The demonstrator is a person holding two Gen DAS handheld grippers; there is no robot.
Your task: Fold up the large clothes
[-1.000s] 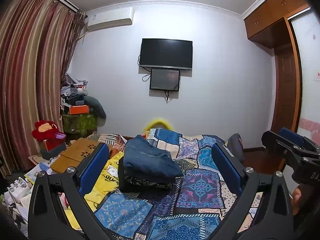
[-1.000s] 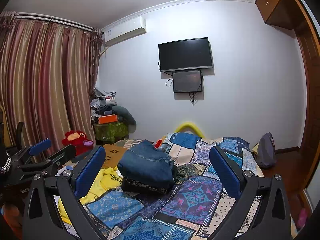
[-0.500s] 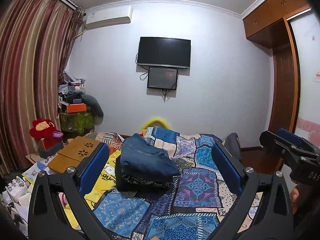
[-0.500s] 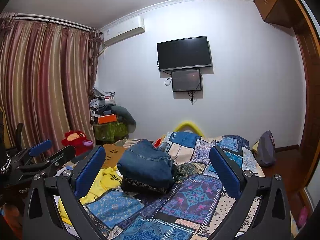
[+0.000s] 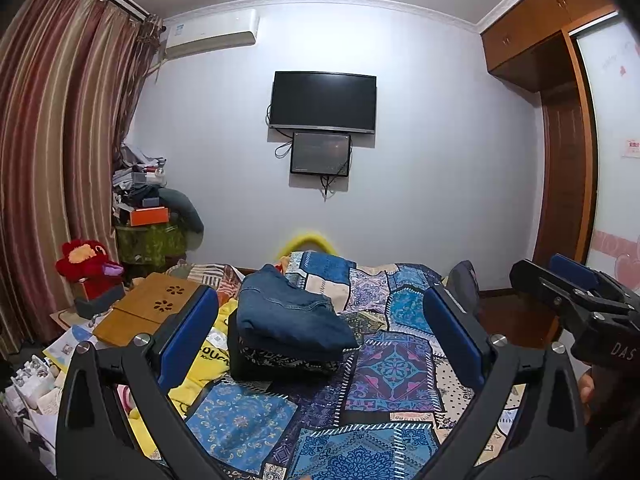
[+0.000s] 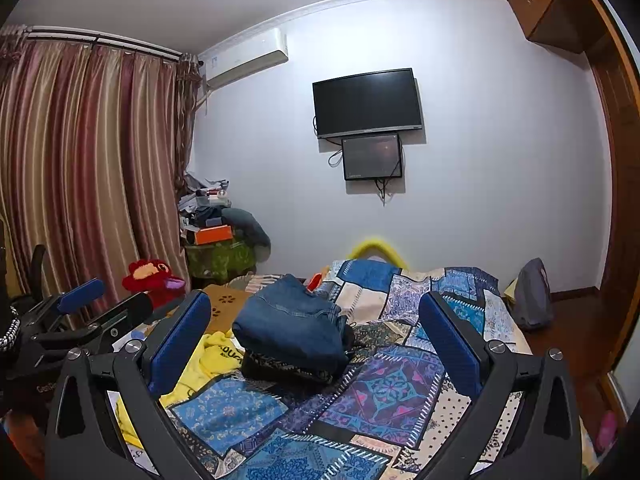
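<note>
Two grippers, the left gripper (image 5: 320, 336) and the right gripper (image 6: 316, 332), hang with jaws wide and empty above the patchwork bed cover (image 5: 392, 364). Ahead between the jaws lie folded jeans (image 5: 288, 316) on a dark patterned garment (image 5: 280, 360), perhaps folded also. Beside the left jaw lies a crumpled yellow garment (image 5: 204, 356); I would spread it flat first.

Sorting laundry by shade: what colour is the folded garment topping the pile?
Dark denim blue, clearest in the left wrist view.

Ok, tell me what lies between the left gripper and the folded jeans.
Only bare patchwork quilt, with the yellow garment off to the left side. The left gripper hangs open short of the folded jeans, clearest in the left wrist view.
</note>
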